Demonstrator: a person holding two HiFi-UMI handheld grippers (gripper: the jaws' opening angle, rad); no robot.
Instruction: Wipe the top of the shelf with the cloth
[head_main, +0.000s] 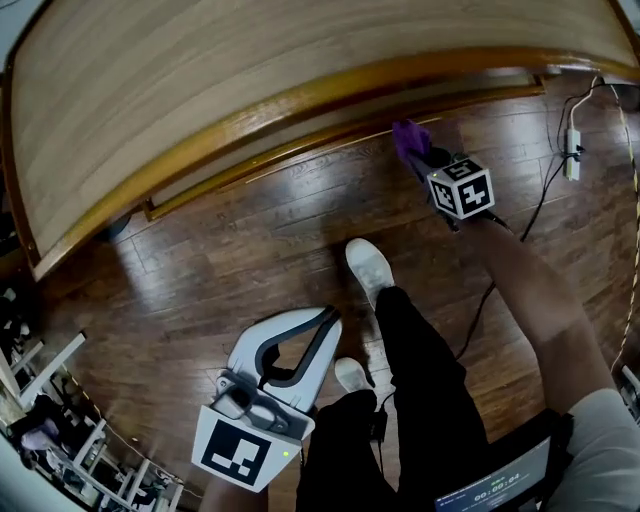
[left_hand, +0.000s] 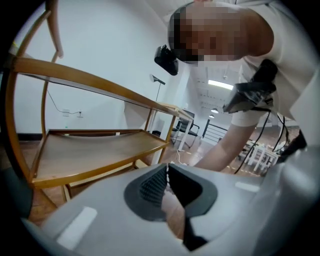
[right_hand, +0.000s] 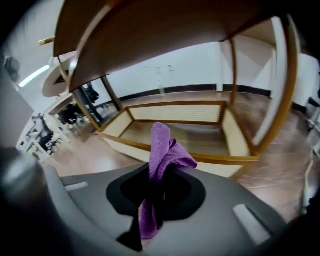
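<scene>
The wooden shelf's broad top (head_main: 250, 80) fills the upper part of the head view. The purple cloth (head_main: 410, 142) hangs bunched from my right gripper (head_main: 430, 162), which is shut on it just in front of the shelf's front edge, below the level of the top. In the right gripper view the cloth (right_hand: 162, 150) sticks up between the jaws of the right gripper (right_hand: 159, 172), with the lower shelf board (right_hand: 175, 131) beyond. My left gripper (head_main: 328, 320) is low by the person's legs, shut and holding nothing. In its own view the left gripper (left_hand: 167, 169) has its jaw tips touching.
The person's dark trousers and white shoes (head_main: 368, 265) stand on the dark wooden floor between the grippers. A power strip with cables (head_main: 572, 150) lies on the floor at the right. White racks (head_main: 40, 400) crowd the lower left corner.
</scene>
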